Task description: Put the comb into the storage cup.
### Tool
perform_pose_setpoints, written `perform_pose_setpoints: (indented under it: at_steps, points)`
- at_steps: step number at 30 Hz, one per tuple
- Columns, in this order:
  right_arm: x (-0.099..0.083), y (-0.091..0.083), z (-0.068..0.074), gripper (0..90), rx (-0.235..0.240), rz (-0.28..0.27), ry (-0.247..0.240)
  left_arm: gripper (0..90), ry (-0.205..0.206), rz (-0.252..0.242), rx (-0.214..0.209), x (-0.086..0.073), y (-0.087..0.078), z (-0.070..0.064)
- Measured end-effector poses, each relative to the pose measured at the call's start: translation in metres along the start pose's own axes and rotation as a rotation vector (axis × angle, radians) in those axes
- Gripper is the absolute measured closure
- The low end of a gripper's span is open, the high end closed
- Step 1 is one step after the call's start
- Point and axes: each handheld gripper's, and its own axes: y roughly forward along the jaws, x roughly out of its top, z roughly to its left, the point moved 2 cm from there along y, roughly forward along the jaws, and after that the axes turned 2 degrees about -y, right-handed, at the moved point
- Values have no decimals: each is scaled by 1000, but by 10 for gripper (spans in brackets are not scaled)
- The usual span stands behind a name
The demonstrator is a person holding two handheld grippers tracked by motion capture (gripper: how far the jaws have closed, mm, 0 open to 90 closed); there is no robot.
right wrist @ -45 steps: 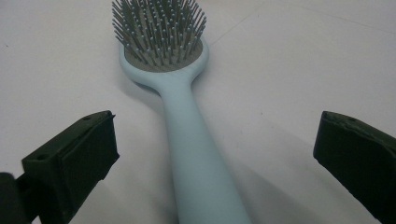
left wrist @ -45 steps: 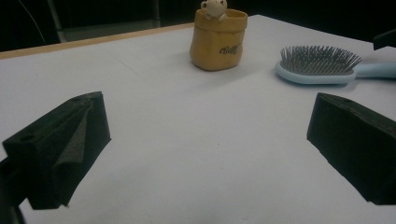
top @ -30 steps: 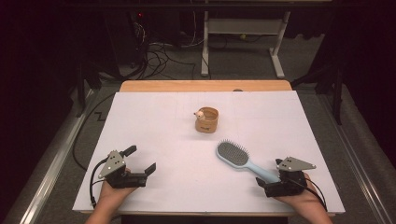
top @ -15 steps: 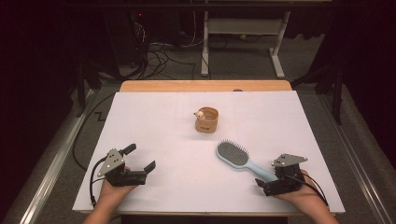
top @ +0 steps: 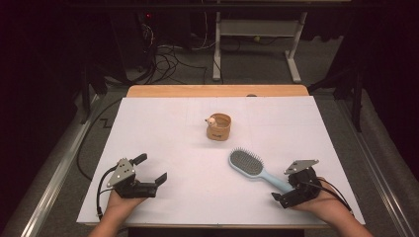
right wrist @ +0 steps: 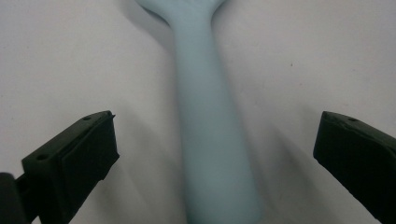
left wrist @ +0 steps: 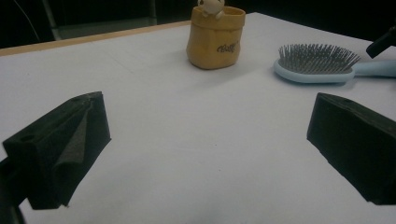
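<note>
On the white table cover, toward your near right, the light blue hairbrush lies flat with its bristles up and its handle running back toward your right hand. In the right gripper view that handle runs straight up the middle between the two black jaws, which stand wide apart on either side of it and touch nothing; whether the gripper hangs just above the handle or rests at its level cannot be told. Your right gripper is thus released and straddling the end of the handle, its grey three-cornered plate on top.

Just beyond the brush head, near the middle of the table, stands a small tan pouch-shaped cup, upright, with a little pale figure at its rim; the left gripper view shows dark lettering on its side. Cup and brush sit near each other but apart.

Your left gripper sits well apart from both, at the near left, held low over the bare cover by your left hand. Its jaws are spread wide with nothing between them, pointed toward the cup and the brush head.
</note>
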Motion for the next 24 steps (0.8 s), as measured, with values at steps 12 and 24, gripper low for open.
perform_pose_setpoints:
  at_steps: [12,24]
  points:
    - [13,1,-2,1,42,128,-44,9,19,4,-6,0,1,-2]
    - [30,3,-3,1,73,184,-53,17,37,9,-35,3,5,-5]
